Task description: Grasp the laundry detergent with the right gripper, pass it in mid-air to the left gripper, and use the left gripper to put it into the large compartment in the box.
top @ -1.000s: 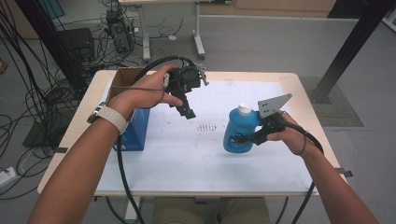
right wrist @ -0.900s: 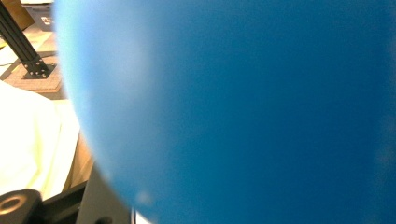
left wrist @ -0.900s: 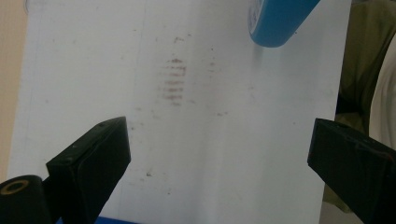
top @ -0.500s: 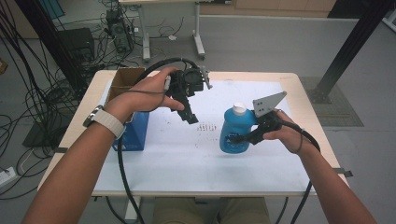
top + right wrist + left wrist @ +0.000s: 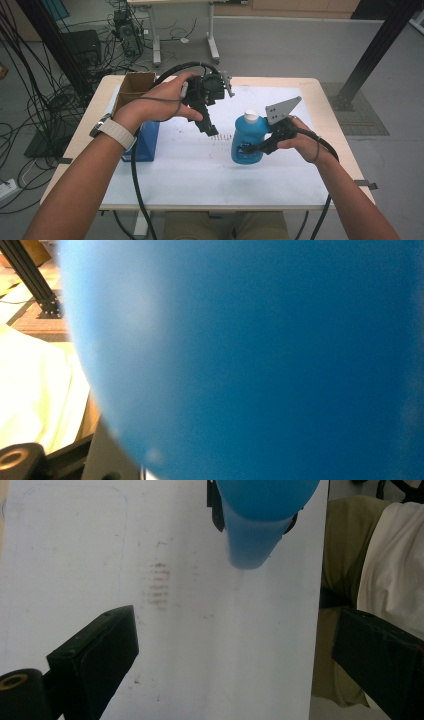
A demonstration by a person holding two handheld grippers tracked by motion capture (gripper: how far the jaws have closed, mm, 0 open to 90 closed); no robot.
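My right gripper (image 5: 252, 147) has the blue bottle (image 5: 248, 140) clamped at its lower body, jaws closed on it from the right side; the bottle w/ its white cap (image 5: 251, 116) stands upright, a bit right of the desk (image 5: 320, 100) centre, over the white sheet (image 5: 200, 170). In the right gripper view the blue plastic sits right against the lens, so I can't see exactly where my pads bite. In the left gripper view the bottle base (image 5: 255, 540) looks to hang just above the sheet, not resting on it, tho I can't be sure.

My left gripper (image 5: 207, 125) hovers above the middle of the desk, nearer the far edge, jaws spread wide & holding 0, pointing down toward the sheet beside the bottle.

Risks as I judge them:
- grip is low & one-sided on smooth round plastic, so the bottle could rotate or slip out if I swing it fast; if there's liquid inside, its weight sits above my pads
- if I bring the left gripper in to take the cap or neck, its jaws may knock the bottle before closing & tilt it in my right grip
- the blue box (image 5: 145, 142) & cardboard box (image 5: 134, 87) near the left edge are near my left forearm & cable; a wide pull-back could bump them
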